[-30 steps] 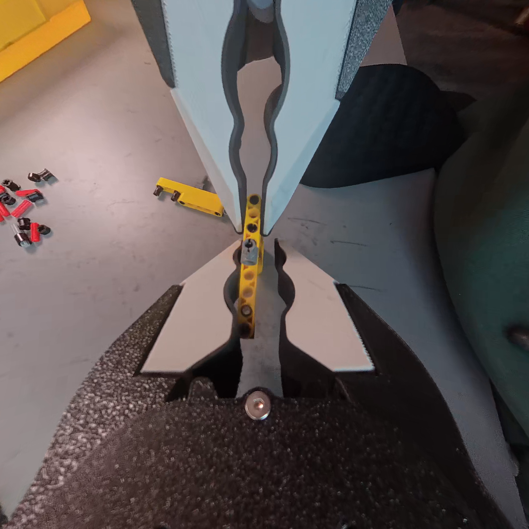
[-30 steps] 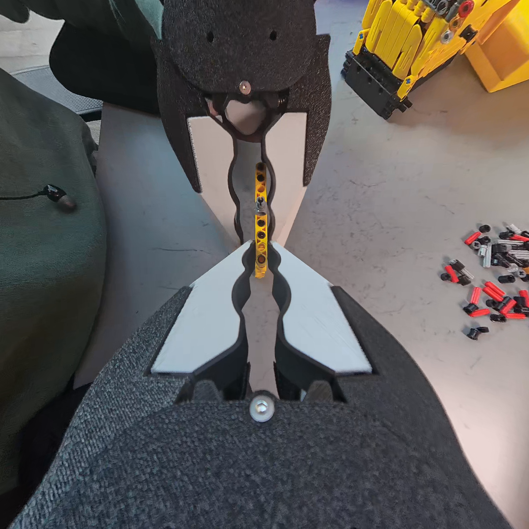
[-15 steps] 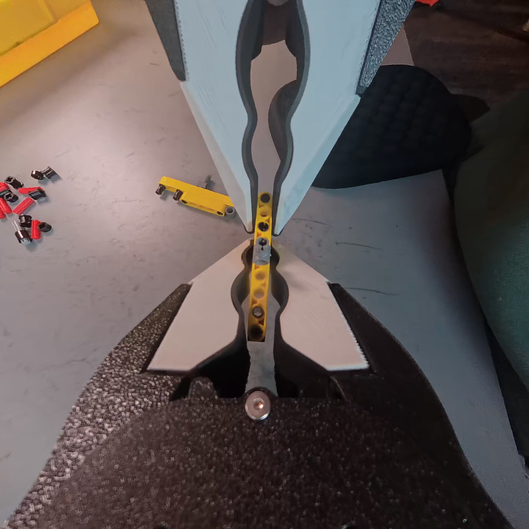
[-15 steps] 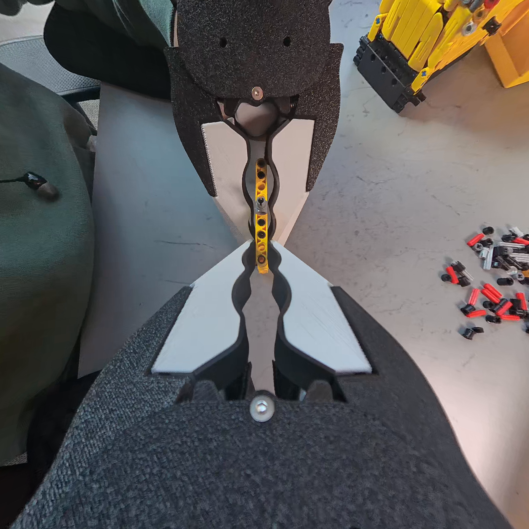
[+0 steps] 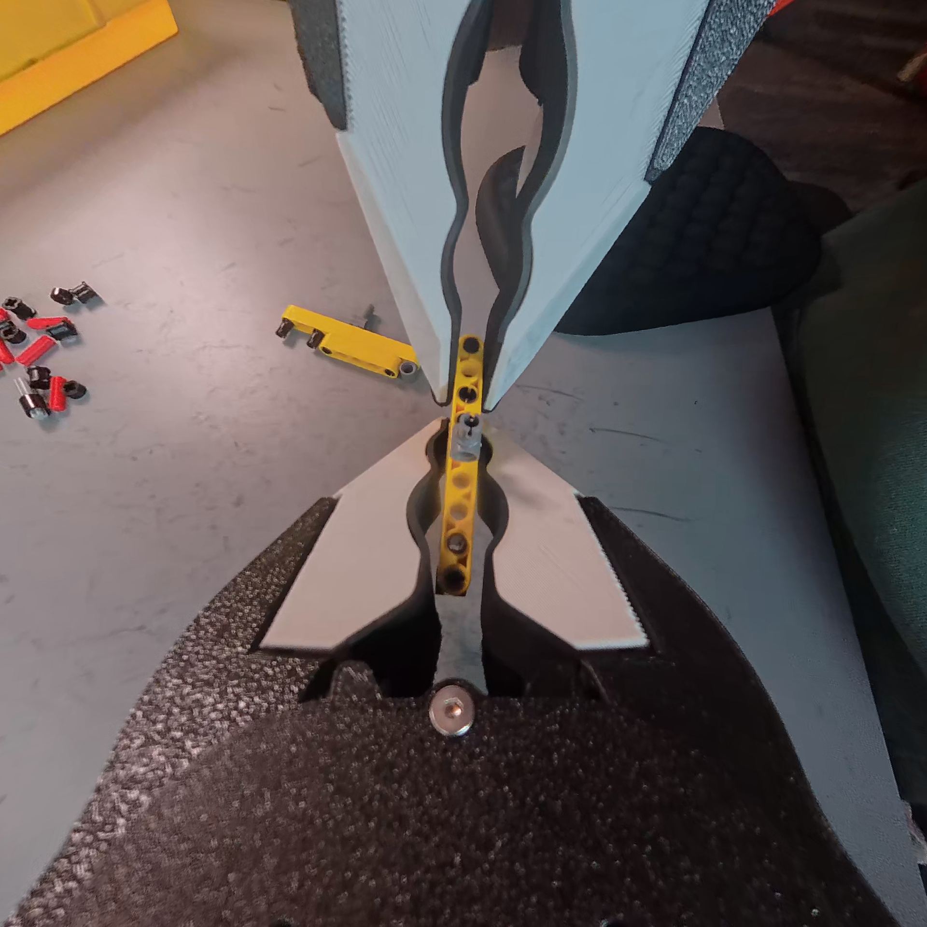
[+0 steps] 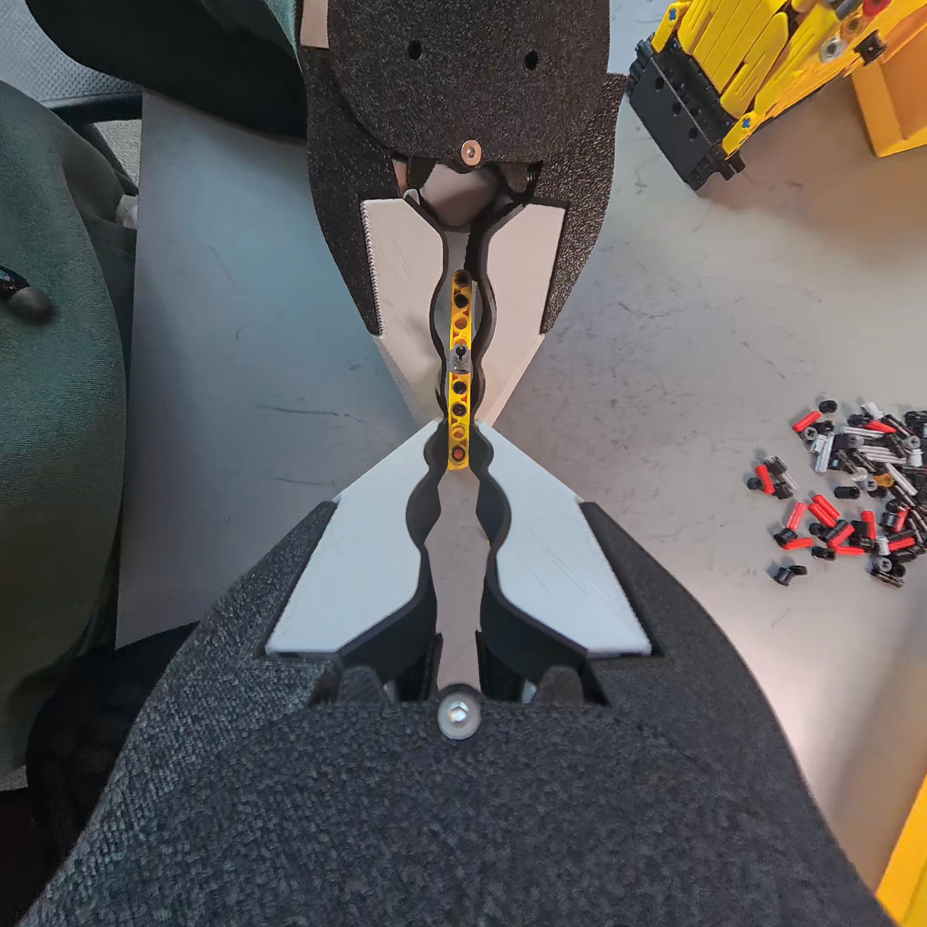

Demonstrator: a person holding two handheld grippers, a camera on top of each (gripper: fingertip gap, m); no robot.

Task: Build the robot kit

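A thin yellow beam [image 5: 460, 469] with a row of round holes along its length is hanging above the grey table [image 5: 175, 476], gripped at both ends. A small grey pin [image 5: 466, 441] is sticking out of a hole near its middle, and some holes look dark, as if plugged. The beam's long axis is running straight from one gripper to the other. The left gripper [image 5: 464, 434] is pinching its near half, jaws together on it; the right gripper [image 6: 459, 426] is facing it tip to tip and clamping the opposite end [image 6: 459, 441]. On the table, a second yellow beam [image 5: 351, 346] with black pins is lying flat just beside the right gripper's fingers (seen from the left wrist). A heap of red and black pins [image 6: 863, 481] and a yellow and black brick model [image 6: 742, 75] are sitting well apart.
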